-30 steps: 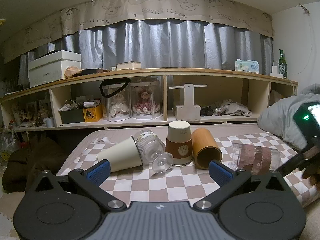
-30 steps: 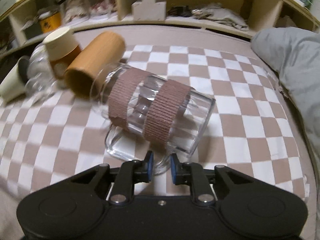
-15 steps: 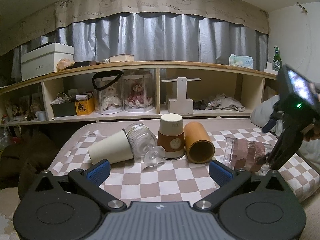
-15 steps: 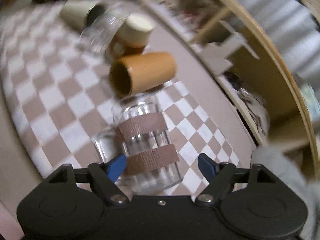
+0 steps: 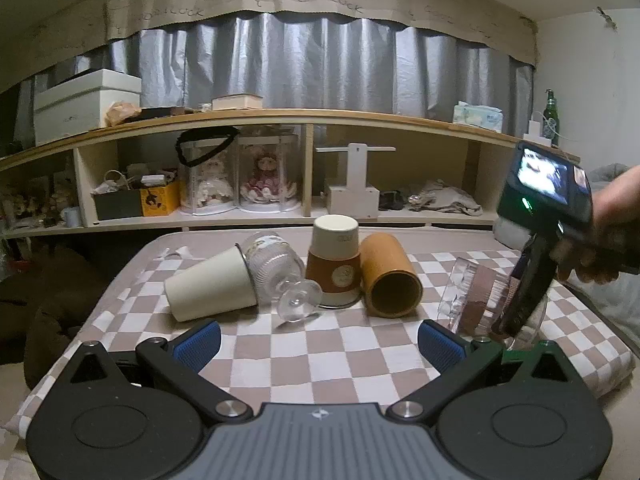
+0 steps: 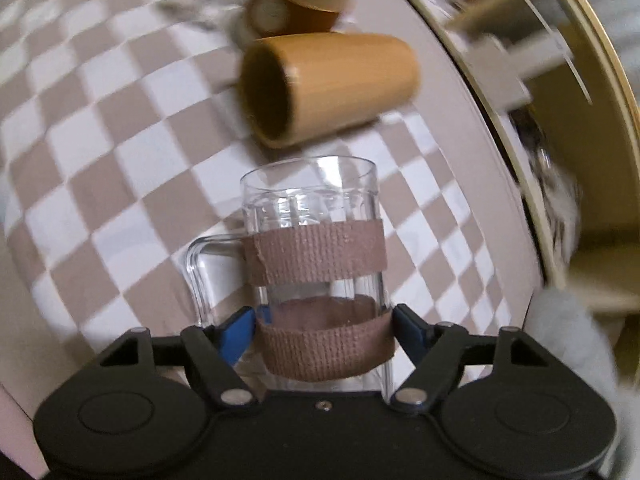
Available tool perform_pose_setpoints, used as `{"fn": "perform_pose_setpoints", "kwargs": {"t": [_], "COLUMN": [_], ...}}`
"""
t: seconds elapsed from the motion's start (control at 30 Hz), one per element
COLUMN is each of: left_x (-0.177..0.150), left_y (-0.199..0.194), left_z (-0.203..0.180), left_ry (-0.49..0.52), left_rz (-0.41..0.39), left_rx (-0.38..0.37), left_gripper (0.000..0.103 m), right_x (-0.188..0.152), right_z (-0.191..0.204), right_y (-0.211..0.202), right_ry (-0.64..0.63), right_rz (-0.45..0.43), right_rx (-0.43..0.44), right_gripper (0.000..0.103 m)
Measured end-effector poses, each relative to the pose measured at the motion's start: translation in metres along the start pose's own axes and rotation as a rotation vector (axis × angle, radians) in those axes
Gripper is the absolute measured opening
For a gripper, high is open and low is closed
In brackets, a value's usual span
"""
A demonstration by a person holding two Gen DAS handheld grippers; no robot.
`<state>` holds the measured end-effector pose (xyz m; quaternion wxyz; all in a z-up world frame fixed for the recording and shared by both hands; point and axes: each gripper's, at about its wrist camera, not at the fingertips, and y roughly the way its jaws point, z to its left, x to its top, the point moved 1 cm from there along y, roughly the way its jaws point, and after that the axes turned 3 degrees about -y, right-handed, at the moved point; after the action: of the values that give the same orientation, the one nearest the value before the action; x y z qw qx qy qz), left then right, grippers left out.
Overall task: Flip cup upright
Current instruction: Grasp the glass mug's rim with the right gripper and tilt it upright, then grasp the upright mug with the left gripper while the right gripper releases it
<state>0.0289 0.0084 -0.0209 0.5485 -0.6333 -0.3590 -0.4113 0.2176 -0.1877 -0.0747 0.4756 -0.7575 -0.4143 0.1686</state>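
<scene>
**Left wrist view: glass mug gripped on checkered cloth**

Left gripper (image 5: pixel 319 340) spread wide, holding nothing, facing cream paper cup (image 5: pixel 212 290) on its side.

Right wrist view: right gripper (image 6: pixel 324 330) pinches clear glass mug with brown tape bands (image 6: pixel 316 264) at lower band. Mug tilted on checkered tablecloth (image 6: pixel 100 128), near orange cylindrical cup (image 6: pixel 328 84) on its side.

Right tongs (image 6: pixel 325 330) clamped, pads pressed on both sides; left tongs (image 5: pixel 319 343) spread wide.
</scene>
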Motion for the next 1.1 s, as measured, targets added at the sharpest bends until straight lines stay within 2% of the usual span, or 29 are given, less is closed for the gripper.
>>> {"fn": "perform_pose_setpoints", "kwargs": {"t": [0.1, 0.27, 0.37, 0.43, 0.57, 0.63, 0.77, 0.93, 1.1], "left_x": [0.000, -0.001, -0.003, -0.006, -0.008, -0.006, 0.002, 0.015, 0.028], "left_y": [-0.001, 0.000, 0.003, 0.006, 0.011, 0.014, 0.023, 0.034, 0.063], "left_z": [-0.002, -0.007, -0.011, -0.015, -0.021, -0.024, -0.033, -0.051, -0.082], "left_ry": [0.006, 0.018, 0.028, 0.042, 0.025, -0.011, -0.092, -0.122, -0.126], "left_rz": [0.001, 0.006, 0.019, 0.033, 0.071, 0.095, 0.143, 0.177, 0.241], "left_rx": [-0.012, -0.020, -0.029, -0.035, -0.085, -0.140, -0.267, -0.344, -0.405], "left_gripper": [0.103, 0.103, 0.103, 0.103, 0.103, 0.103, 0.103, 0.101, 0.092], "right_x": [-0.001, -0.020, -0.042, -0.057, -0.083, -0.092, -0.100, -0.109, -0.130], "right_z": [-0.016, -0.027, -0.041, -0.047, -0.052, -0.054, -0.056, -0.049, -0.051], "right_y": [-0.002, -0.003, -0.004, -0.003, -0.003, -0.004, -0.001, -0.013, -0.029], "right_ry": [0.166, 0.322, 0.524, 0.646, 0.861, 0.932, 0.981, 0.943, 0.965], "right_rz": [0.075, 0.167, 0.203, 0.210, 0.198, 0.186, 0.150, 0.030, -0.101], "right_rx": [0.060, 0.183, 0.307, 0.352, 0.340, 0.333, 0.340, 0.360, 0.444], "right_gripper": [0.073, 0.073, 0.073, 0.072, 0.072, 0.072, 0.074, 0.078, 0.078]}}
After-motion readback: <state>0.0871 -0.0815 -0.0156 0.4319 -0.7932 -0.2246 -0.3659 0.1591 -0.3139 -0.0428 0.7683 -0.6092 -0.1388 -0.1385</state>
